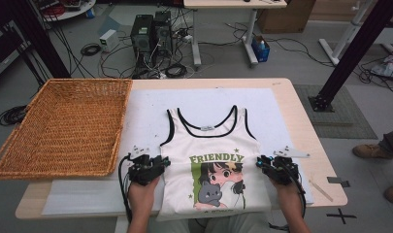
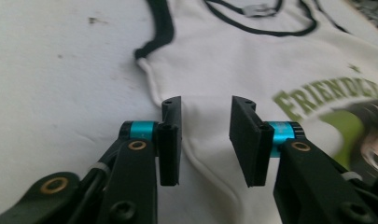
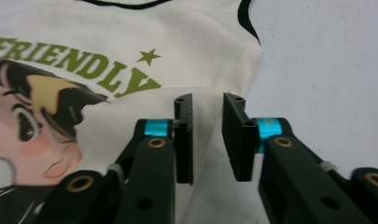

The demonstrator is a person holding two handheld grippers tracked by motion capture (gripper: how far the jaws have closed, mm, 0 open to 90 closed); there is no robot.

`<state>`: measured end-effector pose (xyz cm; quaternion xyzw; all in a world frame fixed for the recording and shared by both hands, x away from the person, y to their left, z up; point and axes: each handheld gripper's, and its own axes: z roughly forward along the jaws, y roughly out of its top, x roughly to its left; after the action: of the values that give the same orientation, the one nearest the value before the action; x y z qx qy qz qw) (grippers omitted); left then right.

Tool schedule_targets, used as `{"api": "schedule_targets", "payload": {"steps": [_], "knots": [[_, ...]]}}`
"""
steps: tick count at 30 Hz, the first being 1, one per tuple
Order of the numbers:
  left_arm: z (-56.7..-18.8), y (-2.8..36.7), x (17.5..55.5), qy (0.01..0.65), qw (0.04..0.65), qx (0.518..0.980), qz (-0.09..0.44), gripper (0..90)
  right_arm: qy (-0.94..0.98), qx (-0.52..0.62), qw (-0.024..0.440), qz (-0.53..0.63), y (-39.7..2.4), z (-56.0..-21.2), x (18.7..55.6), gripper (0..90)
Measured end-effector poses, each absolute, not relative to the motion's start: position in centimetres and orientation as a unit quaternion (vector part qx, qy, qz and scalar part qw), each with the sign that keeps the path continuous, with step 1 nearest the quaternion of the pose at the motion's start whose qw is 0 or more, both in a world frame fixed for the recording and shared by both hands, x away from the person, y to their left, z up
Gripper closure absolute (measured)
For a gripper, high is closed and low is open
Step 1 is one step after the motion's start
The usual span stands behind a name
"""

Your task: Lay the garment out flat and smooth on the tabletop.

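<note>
A white tank top with black trim, green "FRIENDLY" lettering and a cartoon print lies flat, face up, on the white mat. My left gripper rests at the shirt's left side edge. In the left gripper view the tank top's hem runs between the left gripper's open jaws, and the pads do not press it. My right gripper sits at the shirt's right side edge. In the right gripper view the right gripper stands open with a narrower gap over the tank top's edge.
A large wicker basket stands on the table's left part, beside the mat. The wooden table edge runs close on the right. On the floor beyond are computer towers and cables. A person's shoe shows at far right.
</note>
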<state>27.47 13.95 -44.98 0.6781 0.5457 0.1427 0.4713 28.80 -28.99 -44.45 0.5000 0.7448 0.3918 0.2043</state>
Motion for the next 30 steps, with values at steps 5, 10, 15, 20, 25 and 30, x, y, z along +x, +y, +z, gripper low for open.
{"api": "schedule_targets", "payload": {"steps": [5, 10, 15, 20, 25, 30], "knots": [[-45.7, 14.6, 24.7, 0.513, 0.499, 0.691, 0.104, 55.9, 0.749, 0.482, 0.178, 0.418, -30.4, -44.5, 25.8, 62.3], [-45.9, 13.9, 23.0, 0.508, 0.485, 0.708, 0.070, 55.4, 0.772, 0.465, 0.171, 0.399, -30.4, -45.2, 24.1, 58.8], [-46.5, 13.7, 21.8, 0.526, 0.471, 0.700, 0.107, 86.2, 0.778, 0.459, 0.191, 0.384, -29.9, -45.6, 22.9, 88.8], [-46.0, 14.6, 20.5, 0.517, 0.497, 0.694, 0.063, 86.7, 0.768, 0.462, 0.180, 0.406, -30.9, -44.1, 21.0, 89.6], [-45.5, 14.6, 19.8, 0.499, 0.509, 0.697, 0.077, 66.1, 0.765, 0.455, 0.176, 0.422, -31.3, -42.9, 19.8, 82.0], [-45.1, 14.2, 21.5, 0.502, 0.527, 0.676, 0.118, 47.4, 0.753, 0.478, 0.184, 0.414, -30.7, -43.1, 21.3, 62.8]]}}
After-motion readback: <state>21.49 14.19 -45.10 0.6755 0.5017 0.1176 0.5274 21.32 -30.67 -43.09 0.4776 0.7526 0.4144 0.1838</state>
